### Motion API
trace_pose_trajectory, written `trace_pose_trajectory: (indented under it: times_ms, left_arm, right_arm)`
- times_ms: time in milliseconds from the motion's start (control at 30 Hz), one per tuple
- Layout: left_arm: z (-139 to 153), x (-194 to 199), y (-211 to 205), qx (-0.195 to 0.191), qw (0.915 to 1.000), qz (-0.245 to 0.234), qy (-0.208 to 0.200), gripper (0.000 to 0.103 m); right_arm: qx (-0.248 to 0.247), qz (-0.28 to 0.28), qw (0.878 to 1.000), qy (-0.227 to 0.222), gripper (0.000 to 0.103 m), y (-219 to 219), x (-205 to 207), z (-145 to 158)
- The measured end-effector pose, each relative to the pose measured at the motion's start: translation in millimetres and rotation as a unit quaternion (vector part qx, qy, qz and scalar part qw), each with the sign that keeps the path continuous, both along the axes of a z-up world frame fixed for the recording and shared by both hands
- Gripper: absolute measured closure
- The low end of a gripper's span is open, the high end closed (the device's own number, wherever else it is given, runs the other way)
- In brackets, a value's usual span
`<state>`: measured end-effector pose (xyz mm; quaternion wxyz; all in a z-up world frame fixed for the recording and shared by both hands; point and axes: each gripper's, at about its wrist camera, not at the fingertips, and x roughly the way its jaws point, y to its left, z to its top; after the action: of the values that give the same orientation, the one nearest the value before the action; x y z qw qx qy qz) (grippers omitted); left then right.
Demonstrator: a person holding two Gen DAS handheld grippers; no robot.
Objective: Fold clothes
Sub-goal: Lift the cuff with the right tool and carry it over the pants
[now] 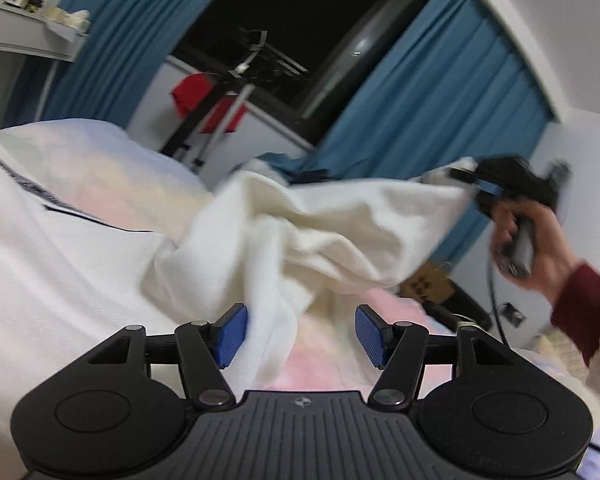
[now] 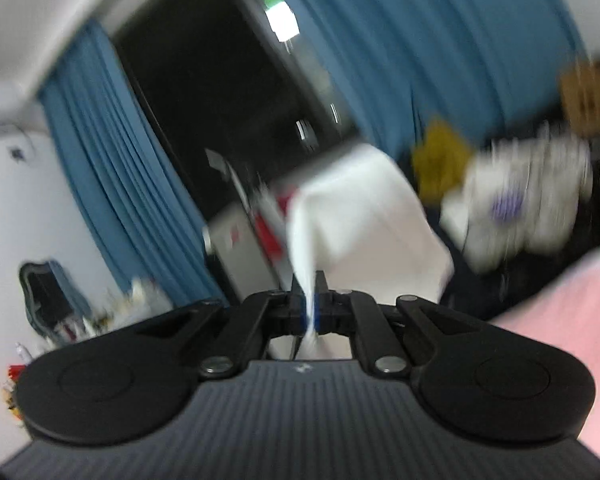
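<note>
Early stage: nothing folded yet. Right gripper [image 2: 310, 312] w/ jaws clamped on an edge of the white garment [image 1: 300, 232], lifted off the bed [image 1: 60, 260]. Left gripper [image 1: 298, 336] jaws apart, cloth hanging btwn them, left pad [image 1: 230, 336] touching, no pinch. Garment bunched at 12 o'clock. Bed free at 9; curtains [image 1: 420, 120] well behind.

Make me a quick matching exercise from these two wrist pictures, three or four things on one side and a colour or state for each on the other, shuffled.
Things:
1. left tongs
2. right tongs
3. curtains
4. sleeve cuff

States or colours:
A. dark red
B. shut on the white garment
C. open, pads apart
D. blue

Pairs: 1-C, 2-B, 3-D, 4-A
</note>
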<state>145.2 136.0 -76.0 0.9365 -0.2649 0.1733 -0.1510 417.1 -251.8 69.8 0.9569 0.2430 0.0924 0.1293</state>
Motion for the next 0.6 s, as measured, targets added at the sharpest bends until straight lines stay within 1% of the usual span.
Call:
trace_pose_trajectory:
  times_ms: [67, 133, 200, 233, 300, 367, 400, 467, 567, 600]
  left_arm:
    - [3.2, 0.5, -11.9, 0.025, 0.9996, -0.010, -0.001, 0.040]
    - [4.5, 1.1, -26.2, 0.054, 0.9983, -0.023, 0.005, 0.040]
    - [3.3, 0.6, -42.9, 0.096, 0.9947, -0.035, 0.011, 0.040]
    - [2.0, 0.5, -51.4, 0.120, 0.9919, -0.038, 0.014, 0.040]
    - [-2.1, 2.4, -67.2, 0.165, 0.9852, -0.040, 0.026, 0.040]
    - [-6.6, 4.4, -79.9, 0.199, 0.9786, -0.036, 0.036, 0.040]
    - [-8.9, 5.2, -85.4, 0.214, 0.9755, -0.031, 0.041, 0.040]
    - [-13.1, 7.0, -94.7, 0.242, 0.9690, -0.018, 0.047, 0.040]
    - [-16.1, 12.9, -112.2, 0.291, 0.9557, -0.009, 0.045, 0.040]
    - [-18.0, 15.5, -118.2, 0.312, 0.9492, -0.006, 0.043, 0.040]
  right_arm:
    - [-0.008, -0.030, 0.999, -0.010, 0.097, -42.2, -35.0, -5.6]
    - [-0.002, -0.061, 0.998, 0.022, 0.097, -83.3, -62.3, -30.1]
    - [0.024, -0.096, 0.992, 0.083, 0.097, -126.6, -82.7, -74.9]
    - [0.038, -0.113, 0.986, 0.114, 0.096, -148.3, -92.8, -97.6]
    - [0.099, -0.137, 0.969, 0.182, 0.096, -190.0, -106.9, -151.1]
    - [0.159, -0.152, 0.950, 0.223, 0.096, -221.2, -124.5, -197.6]
    - [0.184, -0.146, 0.945, 0.228, 0.096, -230.2, -132.5, -216.3]
    - [0.216, -0.138, 0.933, 0.252, 0.095, -241.2, -139.2, -242.9]
    - [0.253, -0.129, 0.924, 0.257, 0.094, -246.1, -136.7, -257.1]
    - [0.265, -0.127, 0.920, 0.261, 0.093, -249.2, -133.7, -258.6]
